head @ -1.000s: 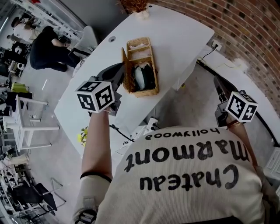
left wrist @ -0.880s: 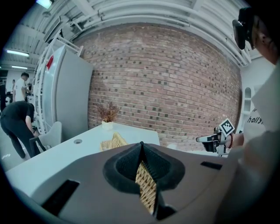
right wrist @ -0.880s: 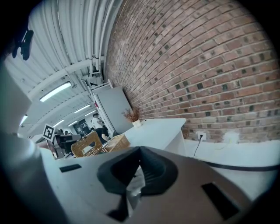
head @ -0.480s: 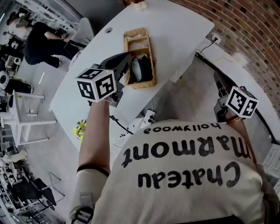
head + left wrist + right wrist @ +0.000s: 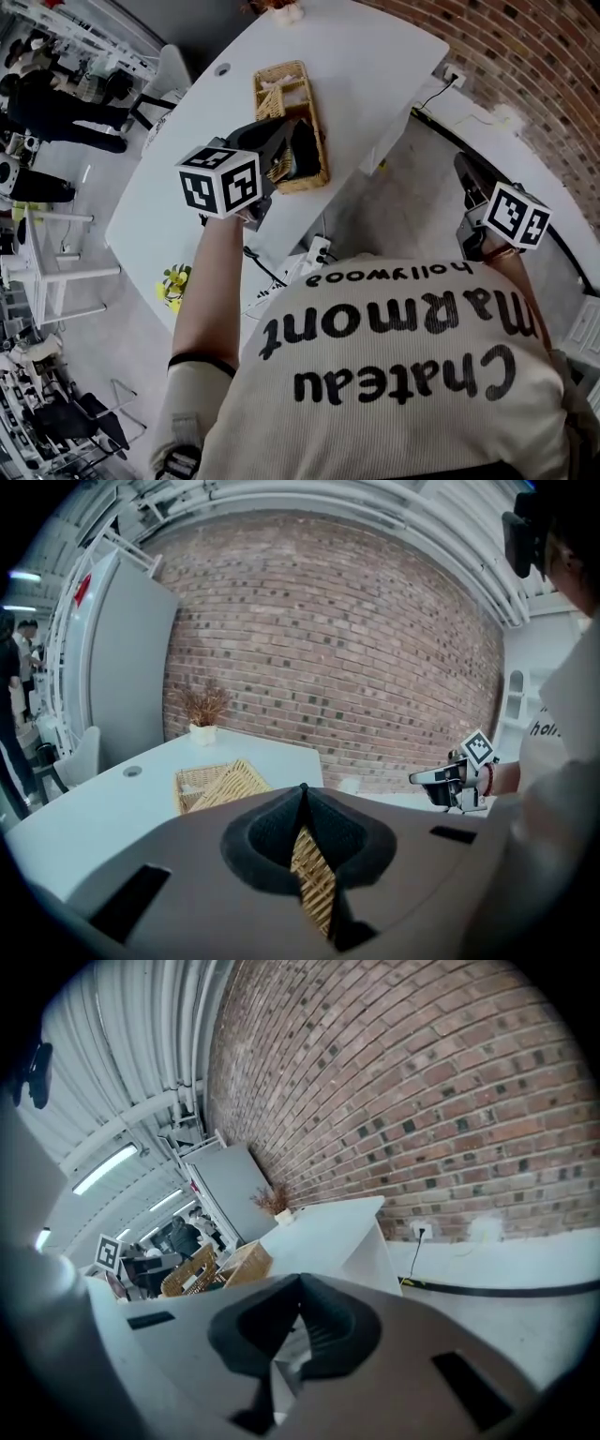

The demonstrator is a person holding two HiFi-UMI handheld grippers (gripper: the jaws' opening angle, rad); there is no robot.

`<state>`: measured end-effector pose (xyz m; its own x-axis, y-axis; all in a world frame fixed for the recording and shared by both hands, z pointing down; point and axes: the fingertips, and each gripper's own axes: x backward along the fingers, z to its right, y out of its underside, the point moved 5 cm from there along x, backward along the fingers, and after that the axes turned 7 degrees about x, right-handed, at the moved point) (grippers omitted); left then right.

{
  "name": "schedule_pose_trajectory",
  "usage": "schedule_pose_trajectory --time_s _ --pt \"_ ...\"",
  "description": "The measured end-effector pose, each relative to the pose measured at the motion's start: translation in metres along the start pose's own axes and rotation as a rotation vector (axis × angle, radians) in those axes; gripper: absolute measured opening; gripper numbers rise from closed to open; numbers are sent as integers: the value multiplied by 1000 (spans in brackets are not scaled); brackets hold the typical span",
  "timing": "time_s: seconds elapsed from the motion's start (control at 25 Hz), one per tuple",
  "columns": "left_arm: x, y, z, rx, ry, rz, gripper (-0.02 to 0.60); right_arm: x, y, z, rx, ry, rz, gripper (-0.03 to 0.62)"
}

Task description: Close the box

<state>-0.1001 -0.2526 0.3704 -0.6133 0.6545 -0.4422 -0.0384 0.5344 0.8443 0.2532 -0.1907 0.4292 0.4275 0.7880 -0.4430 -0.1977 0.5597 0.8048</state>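
Observation:
An open wicker box (image 5: pixel 279 89) stands on the white table (image 5: pixel 375 56), with something dark (image 5: pixel 306 142) in its near half. My left gripper (image 5: pixel 284 150) is shut on the edge of the wicker lid (image 5: pixel 314 883), which it holds tilted over the box's near part. In the left gripper view the lid's weave fills the slit between the pads, and the box (image 5: pixel 202 782) lies beyond. My right gripper (image 5: pixel 466 173) hangs off the table to the right, above the floor, shut with nothing in it (image 5: pixel 300 1283).
A potted dry plant (image 5: pixel 202 731) stands at the table's far end. A brick wall (image 5: pixel 525 66) with a socket runs along the right. A power strip (image 5: pixel 319 253) lies on the floor under the table edge. People (image 5: pixel 47 94) and white stools (image 5: pixel 56 272) are at the left.
The left gripper has carried the lid from upright at the box's left side rightward over the box, so less of the dark contents shows. The right gripper has stayed in place.

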Motion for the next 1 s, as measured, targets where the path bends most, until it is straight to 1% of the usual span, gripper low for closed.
schedule_pose_trajectory --time_s 0.2,0.32,0.44,0.72,1.0 --pt "-9 6 3 -3 18 -28 17 -1 1 0 -29 -10 1 3" --pt "-13 9 4 -11 27 -49 17 -2 -3 -1 -32 -15 8 3" --pt "-18 13 5 -1 40 -61 17 -3 -4 1 -32 -14 10 3" --pt "-34 23 9 -22 61 -131 17 -4 -2 5 -44 -3 4 3" --pt "-38 34 9 -1 63 -150 17 -1 0 6 -52 8 11 3"
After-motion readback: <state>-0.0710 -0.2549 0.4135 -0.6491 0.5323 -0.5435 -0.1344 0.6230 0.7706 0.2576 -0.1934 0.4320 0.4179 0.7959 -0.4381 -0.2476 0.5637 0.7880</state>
